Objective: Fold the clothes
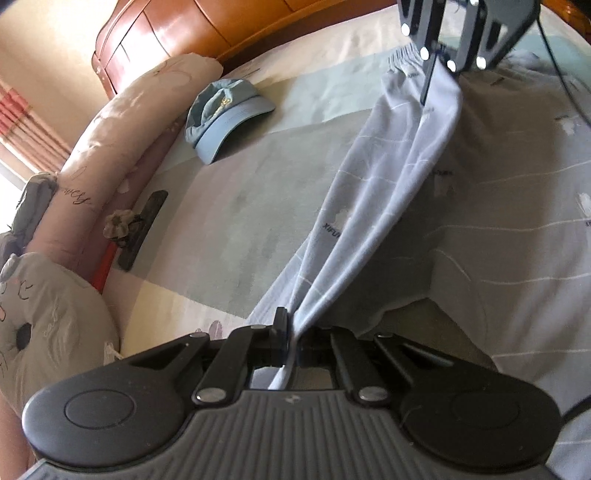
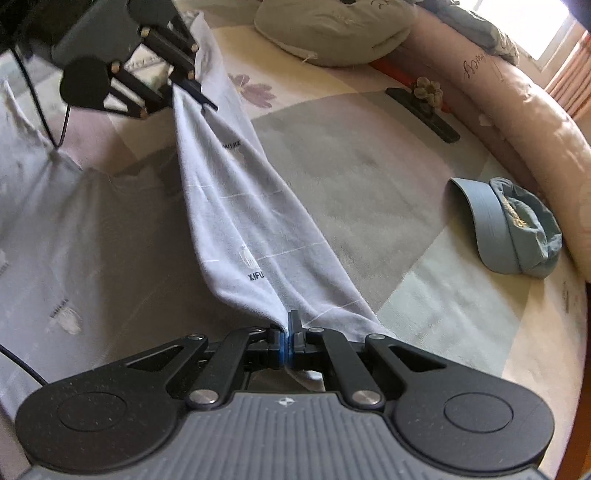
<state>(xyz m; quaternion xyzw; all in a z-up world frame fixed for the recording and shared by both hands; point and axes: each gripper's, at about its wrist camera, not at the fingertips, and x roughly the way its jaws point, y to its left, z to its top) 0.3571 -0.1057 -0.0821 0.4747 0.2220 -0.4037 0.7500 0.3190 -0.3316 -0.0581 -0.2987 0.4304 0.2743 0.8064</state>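
A pale blue garment [image 1: 373, 192] with thin white lines and small "XIFU" prints is stretched taut between my two grippers above the bed. My left gripper [image 1: 291, 332] is shut on one end of it. My right gripper [image 2: 288, 328] is shut on the other end, near an elastic waistband [image 1: 402, 55]. In the right wrist view the same cloth [image 2: 236, 206] runs up to the left gripper [image 2: 188, 88]; in the left wrist view the right gripper [image 1: 439, 62] pinches it at the top. The rest of the garment [image 1: 517, 206] lies spread on the bed at the side.
A blue cap [image 1: 221, 114] lies on the patterned bedspread [image 1: 236, 206]. A long pink bolster [image 1: 122, 147] curves along the bed edge, with a grey-green pillow [image 1: 55, 314]. A dark flat object with a small flower [image 1: 140, 229] lies near the bolster. A wooden headboard [image 1: 166, 33] stands behind.
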